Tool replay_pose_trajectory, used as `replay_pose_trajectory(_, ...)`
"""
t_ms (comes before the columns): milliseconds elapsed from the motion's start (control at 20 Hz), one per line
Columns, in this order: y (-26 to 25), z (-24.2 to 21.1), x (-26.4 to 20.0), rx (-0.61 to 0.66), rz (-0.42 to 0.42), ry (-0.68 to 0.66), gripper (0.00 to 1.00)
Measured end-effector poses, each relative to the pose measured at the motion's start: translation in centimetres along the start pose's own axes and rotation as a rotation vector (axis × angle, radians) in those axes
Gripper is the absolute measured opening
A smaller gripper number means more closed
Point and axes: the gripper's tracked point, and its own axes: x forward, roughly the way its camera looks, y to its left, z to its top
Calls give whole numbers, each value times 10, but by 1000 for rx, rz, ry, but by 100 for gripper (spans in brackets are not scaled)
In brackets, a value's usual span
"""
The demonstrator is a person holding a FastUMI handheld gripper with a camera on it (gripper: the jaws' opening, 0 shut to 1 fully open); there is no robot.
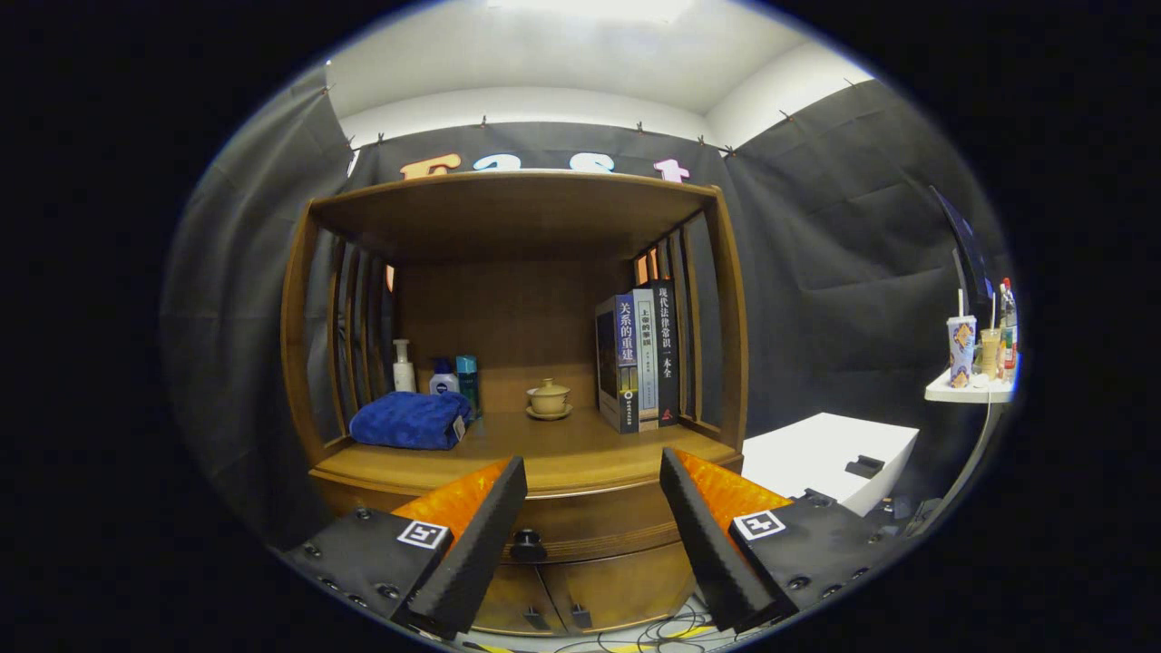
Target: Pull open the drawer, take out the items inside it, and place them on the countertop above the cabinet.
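**Gripper waits in front of the closed drawer**

The gripper [594,472] is spread wide and holds nothing. It is in front of a brown wooden cabinet [735,299]. The drawer [590,531] is shut. Its dark round knob [528,544] sits between the two fingers, nearer the left one, and no finger touches it. What is inside the drawer cannot be seen. Under the drawer are two small doors [580,594].

Above the drawer is the bench [580,453], the flat wooden top of the cabinet. A folded blue towel [408,420] lies on its left side. Behind the towel stand a white bottle [403,366], a small blue bottle [443,377] and a teal bottle [467,381]. A little cup with a lid [549,397] sits on a saucer in the middle. Three books [639,358] stand upright on the right.

To the right of the cabinet is a white box [830,453]. Farther right, a small white shelf [966,392] holds a paper cup [960,349] with a straw and some bottles. Some wires [662,630] lie on the floor below the cabinet.
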Motion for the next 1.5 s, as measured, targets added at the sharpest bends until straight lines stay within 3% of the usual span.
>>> replay_pose_trajectory(350, 22, -63, 57, 43, 88, 61, 99)
replay_pose_trajectory(600, 39, -112, 73, -36, 121, 118, 99)
replay_pose_trajectory(900, 60, -168, 85, -22, 185, 233, 86)
replay_pose_trajectory(1050, 54, -170, 91, -12, 173, 232, 80)
replay_pose_trajectory(1300, 61, -173, 88, 13, 208, 244, 56)
replay_pose_trajectory(1500, 61, -174, 86, 12, 217, 267, 49)
